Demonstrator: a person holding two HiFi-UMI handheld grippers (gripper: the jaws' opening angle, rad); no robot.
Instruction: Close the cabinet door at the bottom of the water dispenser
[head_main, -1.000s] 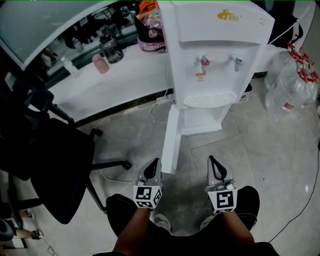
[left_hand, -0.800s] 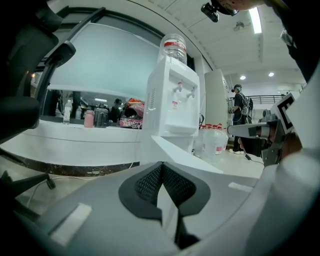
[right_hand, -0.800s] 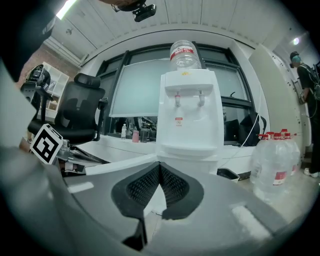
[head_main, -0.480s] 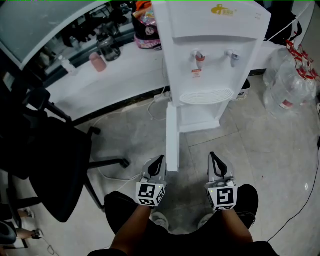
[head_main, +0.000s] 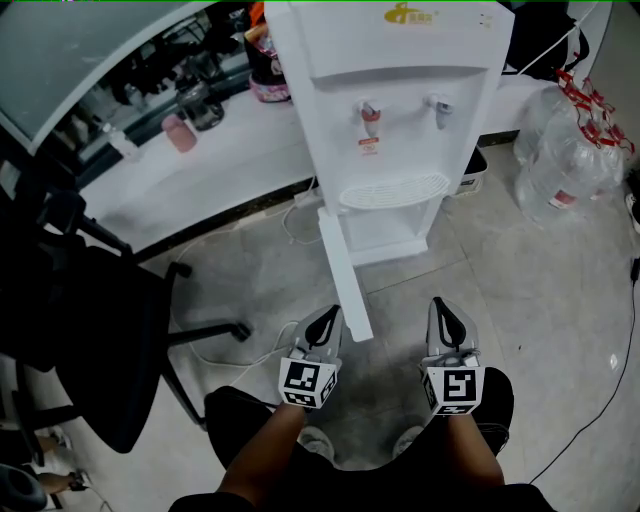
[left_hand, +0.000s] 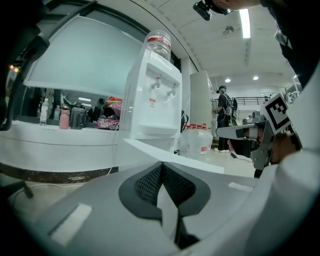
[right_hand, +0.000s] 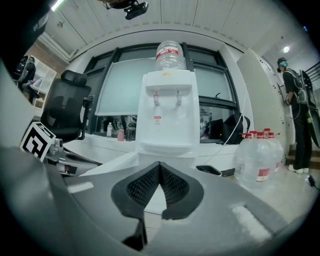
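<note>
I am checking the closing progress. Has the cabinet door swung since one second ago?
Yes, slightly, it seems. The cabinet door had its free end left of the drip tray; now that end lies below the tray's left part, toward closing.

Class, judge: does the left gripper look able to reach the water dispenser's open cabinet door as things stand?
Probably yes. The left gripper, jaws shut, is close beside the free end of the open cabinet door, and nothing visible stands between them.
</note>
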